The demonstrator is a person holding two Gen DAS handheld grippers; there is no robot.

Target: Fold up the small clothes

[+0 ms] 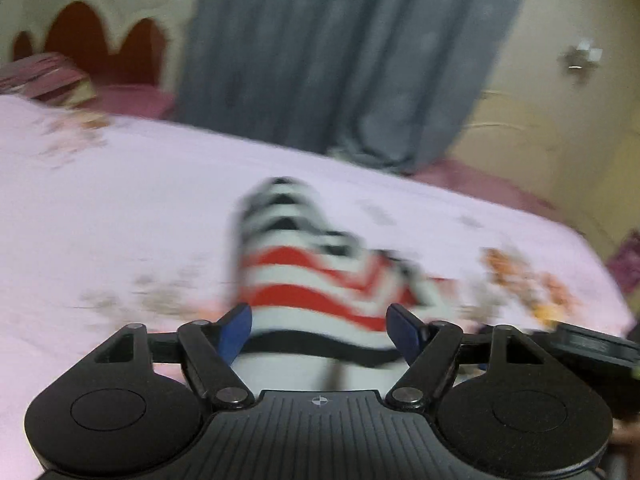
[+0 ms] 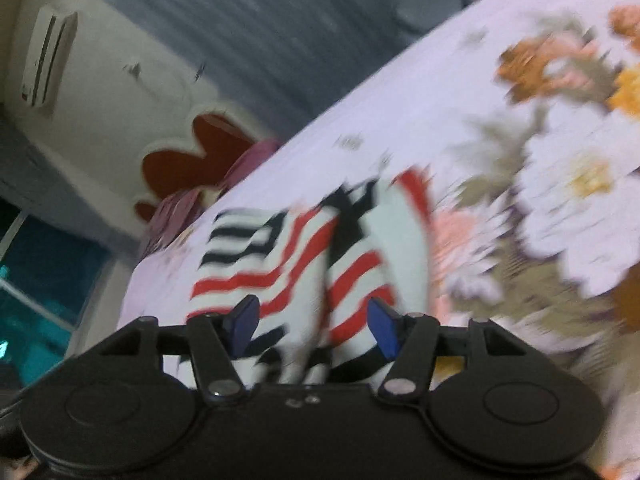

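The striped garment (image 1: 316,280) lies bunched on the floral bed sheet (image 1: 120,208). Just before it, the left hand-held gripper (image 1: 320,330) and right hand-held gripper (image 2: 314,326) stand spread apart; blur possibly hides contact.

A grey curtain (image 1: 340,52) hangs behind the floral-sheeted bed (image 1: 120,208), against cream walls (image 1: 560,128).

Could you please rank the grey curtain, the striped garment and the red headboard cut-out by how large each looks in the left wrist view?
1. Grey curtain, largest.
2. Striped garment; it lies nearer the camera, so true size is unsure.
3. Red headboard cut-out, smallest.
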